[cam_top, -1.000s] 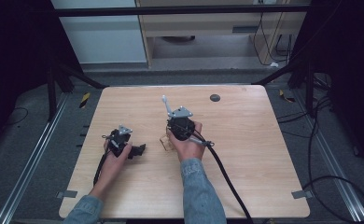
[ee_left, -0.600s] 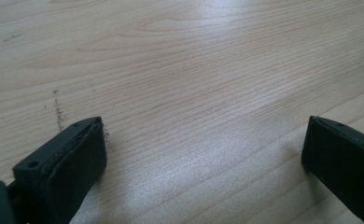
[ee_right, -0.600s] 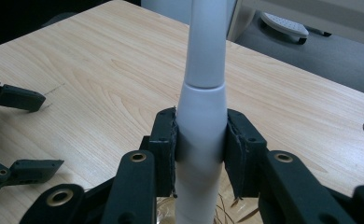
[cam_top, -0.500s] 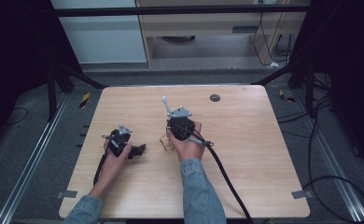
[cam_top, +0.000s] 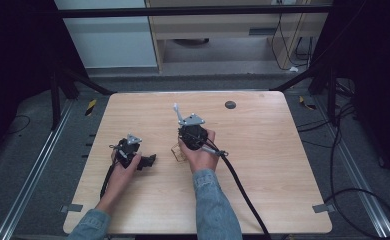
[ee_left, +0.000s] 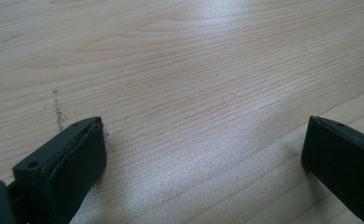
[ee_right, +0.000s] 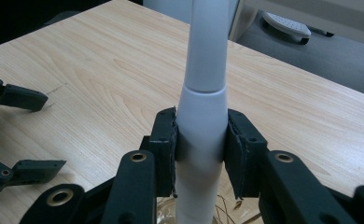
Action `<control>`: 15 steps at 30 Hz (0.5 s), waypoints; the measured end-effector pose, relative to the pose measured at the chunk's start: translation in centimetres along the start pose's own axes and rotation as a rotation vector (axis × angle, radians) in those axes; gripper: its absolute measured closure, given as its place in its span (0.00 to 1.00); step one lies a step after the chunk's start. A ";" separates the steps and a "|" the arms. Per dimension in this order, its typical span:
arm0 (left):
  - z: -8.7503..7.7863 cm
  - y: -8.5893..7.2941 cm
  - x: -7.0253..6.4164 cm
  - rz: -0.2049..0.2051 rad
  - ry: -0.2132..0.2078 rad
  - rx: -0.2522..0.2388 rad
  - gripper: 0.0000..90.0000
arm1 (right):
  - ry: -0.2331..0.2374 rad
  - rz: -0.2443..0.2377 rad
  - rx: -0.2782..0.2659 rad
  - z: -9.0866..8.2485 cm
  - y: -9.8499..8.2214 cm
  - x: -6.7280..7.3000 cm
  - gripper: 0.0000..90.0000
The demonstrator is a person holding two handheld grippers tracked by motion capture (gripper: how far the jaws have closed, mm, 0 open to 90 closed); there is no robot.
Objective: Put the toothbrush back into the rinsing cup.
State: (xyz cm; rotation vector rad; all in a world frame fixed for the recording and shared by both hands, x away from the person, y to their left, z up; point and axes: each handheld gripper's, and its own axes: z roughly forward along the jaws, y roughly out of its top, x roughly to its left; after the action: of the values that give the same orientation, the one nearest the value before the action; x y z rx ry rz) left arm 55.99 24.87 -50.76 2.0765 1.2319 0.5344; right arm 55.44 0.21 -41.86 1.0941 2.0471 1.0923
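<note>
A: From the high view, the right gripper [cam_top: 180, 116] is clamping a white tube [cam_top: 176, 108] over the middle of the table [cam_top: 263, 150], its long axis leaning up and away from the person. The right hand [cam_top: 199, 150] is wrapping the body, forearm running straight in from below.

B: And the left gripper [cam_top: 150, 160]?

A: Lying low near the table's left part, pointing right, left hand [cam_top: 125, 162] gripping it.

B: The left gripper view?

A: Its jaws are standing wide apart over bare wood.

B: The right gripper view?

A: The tube [ee_right: 203, 93] is rising straight up between the pads [ee_right: 164, 140], both pressing its thicker lower section. The left gripper [ee_right: 17, 130] is sitting open nearby.
</note>
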 end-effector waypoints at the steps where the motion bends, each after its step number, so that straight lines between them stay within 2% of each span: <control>1: 0.0 0.0 0.0 0.000 0.000 0.000 0.00 | 0.000 0.000 0.000 0.0 0.0 0.0 0.74; 15: 0.0 0.0 0.0 0.001 -0.001 0.000 0.00 | 0.011 -0.011 0.008 0.3 0.2 0.2 0.73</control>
State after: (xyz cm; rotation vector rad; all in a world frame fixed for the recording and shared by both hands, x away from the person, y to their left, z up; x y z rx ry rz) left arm 55.99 24.87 -50.76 2.0773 1.2313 0.5337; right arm 55.67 0.53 -41.83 1.0810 2.0655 1.0882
